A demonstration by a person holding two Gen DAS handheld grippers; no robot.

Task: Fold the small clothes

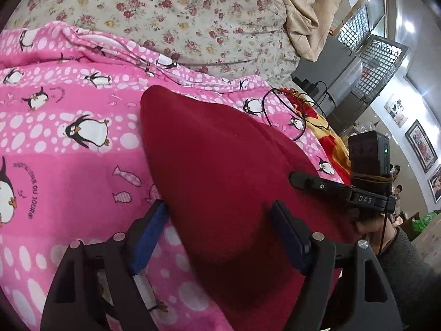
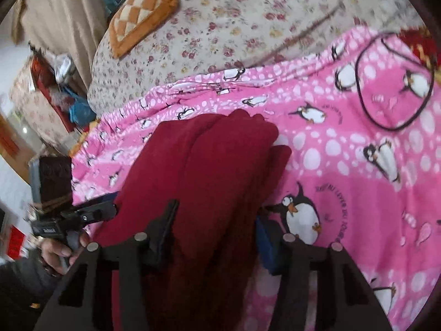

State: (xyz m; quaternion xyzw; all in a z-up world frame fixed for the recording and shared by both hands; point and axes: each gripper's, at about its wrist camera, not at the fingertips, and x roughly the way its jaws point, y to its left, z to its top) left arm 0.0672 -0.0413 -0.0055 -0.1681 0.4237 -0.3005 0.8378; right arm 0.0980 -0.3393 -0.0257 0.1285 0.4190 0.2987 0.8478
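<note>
Item 1: dark red fleece garment, lying on the pink penguin-print blanket. My left gripper and right gripper are straddling it, jaws spread, apparently positioning for folding.

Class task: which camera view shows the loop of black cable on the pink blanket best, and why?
The right wrist view. There the cable lies as a full, open loop on the pink blanket, unobstructed. In the left wrist view the cable is smaller, near the blanket's edge, running partly onto a red-and-yellow cloth beyond the red garment.
</note>
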